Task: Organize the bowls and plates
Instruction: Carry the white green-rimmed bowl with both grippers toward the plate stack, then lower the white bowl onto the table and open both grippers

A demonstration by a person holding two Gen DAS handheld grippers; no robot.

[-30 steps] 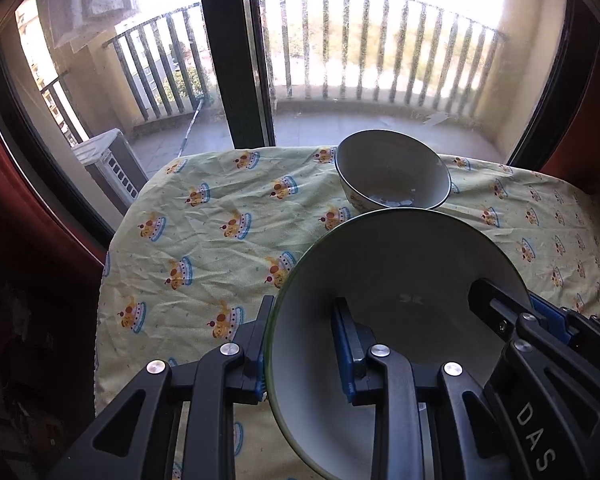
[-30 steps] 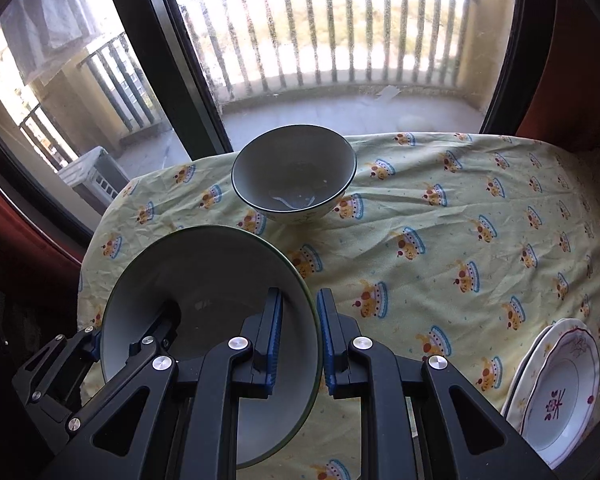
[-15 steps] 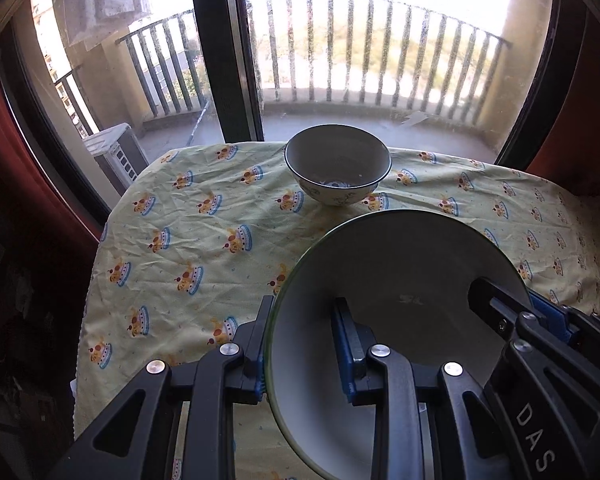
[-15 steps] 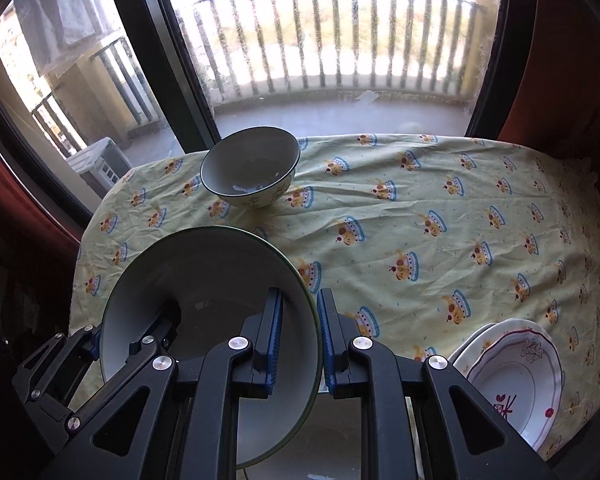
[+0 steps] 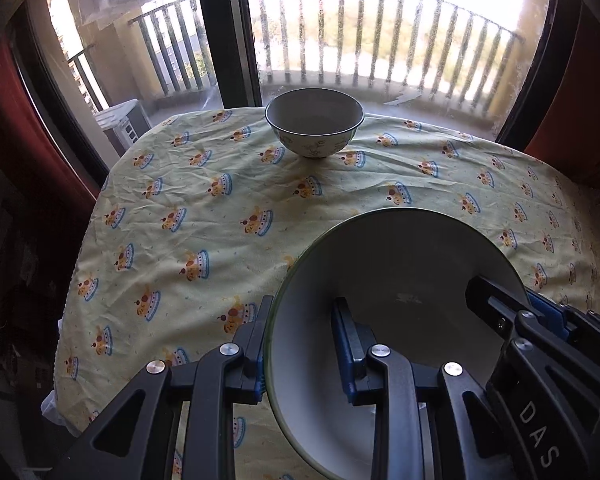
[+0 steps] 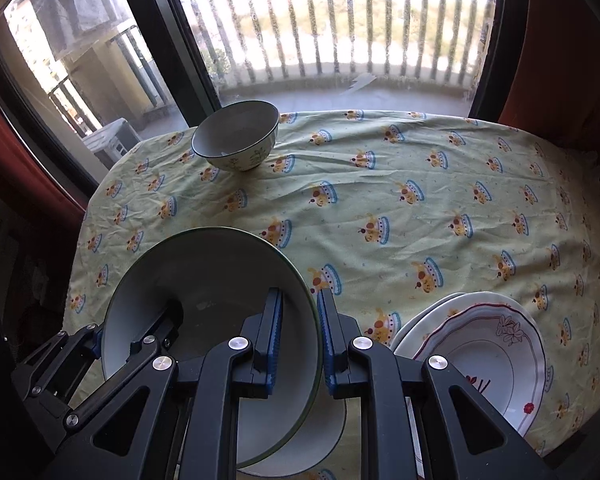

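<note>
Our left tongs and right tongs each pinch opposite rims of the green-rimmed bowl, held above the counter; small bowl at eleven o'clock, plates at four.

Yellow crown-print tablecloth

Strong daylight is admitted through the far window, where the sky is blown out. Near corners are left dark, straight lines are bent by fisheye distortion, and soft shadows are cast nearward on the tablecloth.
</note>
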